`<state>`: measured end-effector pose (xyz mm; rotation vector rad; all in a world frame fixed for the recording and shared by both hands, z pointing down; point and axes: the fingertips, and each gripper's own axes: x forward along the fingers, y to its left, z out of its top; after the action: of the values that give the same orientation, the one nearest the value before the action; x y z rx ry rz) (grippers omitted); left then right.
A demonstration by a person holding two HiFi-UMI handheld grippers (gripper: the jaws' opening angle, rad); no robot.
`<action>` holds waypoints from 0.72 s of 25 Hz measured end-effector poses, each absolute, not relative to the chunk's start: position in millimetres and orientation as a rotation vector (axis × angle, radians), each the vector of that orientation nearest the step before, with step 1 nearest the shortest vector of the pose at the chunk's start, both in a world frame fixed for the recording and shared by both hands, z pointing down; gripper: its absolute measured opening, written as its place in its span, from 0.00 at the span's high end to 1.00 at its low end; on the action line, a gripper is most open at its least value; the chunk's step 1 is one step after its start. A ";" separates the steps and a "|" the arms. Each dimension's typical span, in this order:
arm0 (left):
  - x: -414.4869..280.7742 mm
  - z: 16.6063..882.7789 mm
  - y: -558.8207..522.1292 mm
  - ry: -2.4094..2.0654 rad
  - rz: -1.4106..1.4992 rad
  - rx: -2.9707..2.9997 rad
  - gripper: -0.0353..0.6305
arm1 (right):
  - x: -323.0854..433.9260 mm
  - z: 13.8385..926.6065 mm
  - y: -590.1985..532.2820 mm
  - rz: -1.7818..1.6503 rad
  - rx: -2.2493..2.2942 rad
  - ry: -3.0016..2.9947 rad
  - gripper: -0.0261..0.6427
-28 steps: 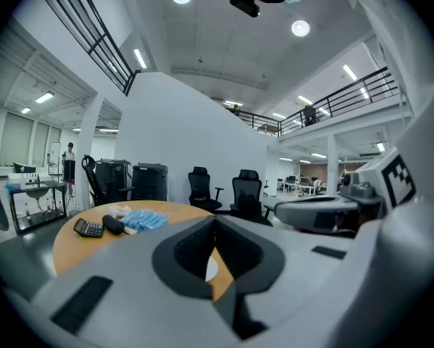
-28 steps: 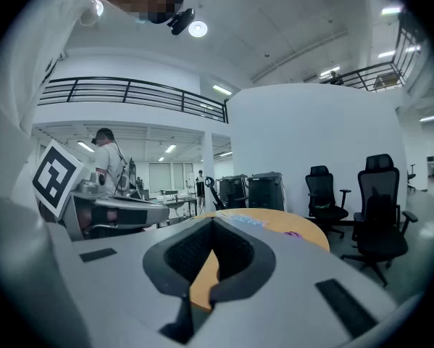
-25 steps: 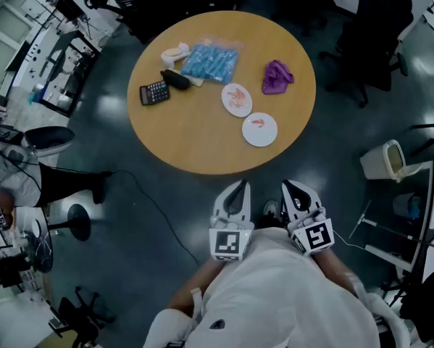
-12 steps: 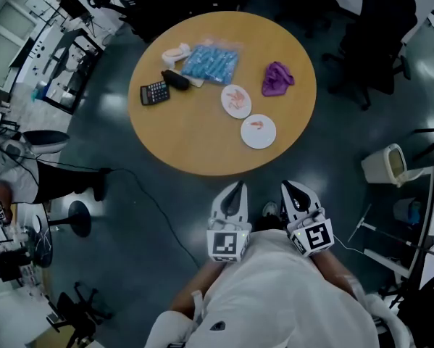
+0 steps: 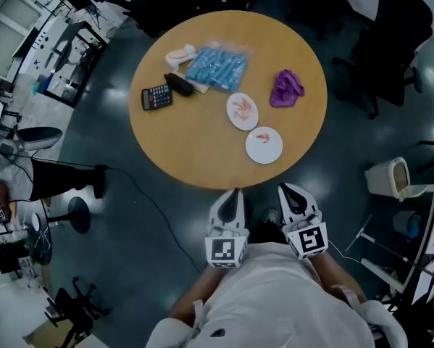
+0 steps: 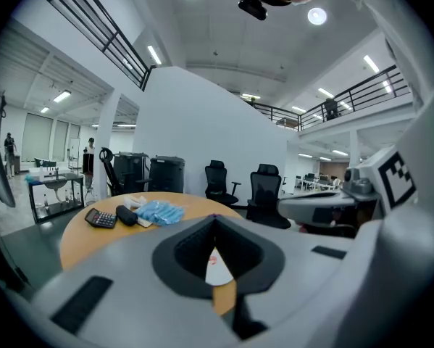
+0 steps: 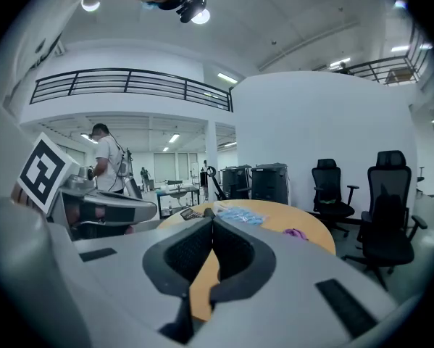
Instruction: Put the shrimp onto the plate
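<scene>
Left gripper (image 5: 235,193), right gripper (image 5: 283,188): jaws together, nothing held. Shrimp (image 5: 240,108) likely light, soft, slippery; pinch mid-body gently.

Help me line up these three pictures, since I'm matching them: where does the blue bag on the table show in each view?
Head view: the blue bag lies upper centre, on the table's far side, right of the calculator.
Left gripper view: left of centre, again right of the calculator.
Right gripper view: near centre, just above the jaw tips.
Shared landmark: the round wooden table under it.
</scene>
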<state>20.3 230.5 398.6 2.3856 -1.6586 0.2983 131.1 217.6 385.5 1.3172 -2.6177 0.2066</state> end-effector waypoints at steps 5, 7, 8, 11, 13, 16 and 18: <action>2.5 408.5 167.8 -1.596 0.271 2.419 0.94 | 110.9 410.8 157.4 0.207 1.317 -2.530 0.94; -0.8 408.7 145.1 -1.559 0.258 2.436 0.94 | 105.5 419.6 134.4 0.224 1.334 -2.496 0.94; -2.9 409.5 133.6 -1.543 0.261 2.445 0.94 | 101.6 422.2 122.1 0.236 1.338 -2.479 0.94; -8.4 417.5 105.9 -1.503 0.278 2.444 0.94 | 89.5 433.3 84.4 0.260 1.330 -2.439 0.94; -10.5 422.0 94.6 -1.491 0.280 2.422 0.94 | 79.5 446.2 60.9 0.263 1.285 -2.416 0.94; -12.3 426.1 75.4 -1.505 0.284 2.362 0.94 | 62.6 481.8 24.5 0.302 1.175 -2.350 0.94; -16.4 434.1 65.6 -1.521 0.311 2.348 0.94 | 54.0 521.5 6.8 0.373 1.098 -2.271 0.93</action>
<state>-16.4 65.6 434.1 2.3480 -1.5208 0.3106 54.0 6.8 521.5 1.0982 -2.2710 0.3734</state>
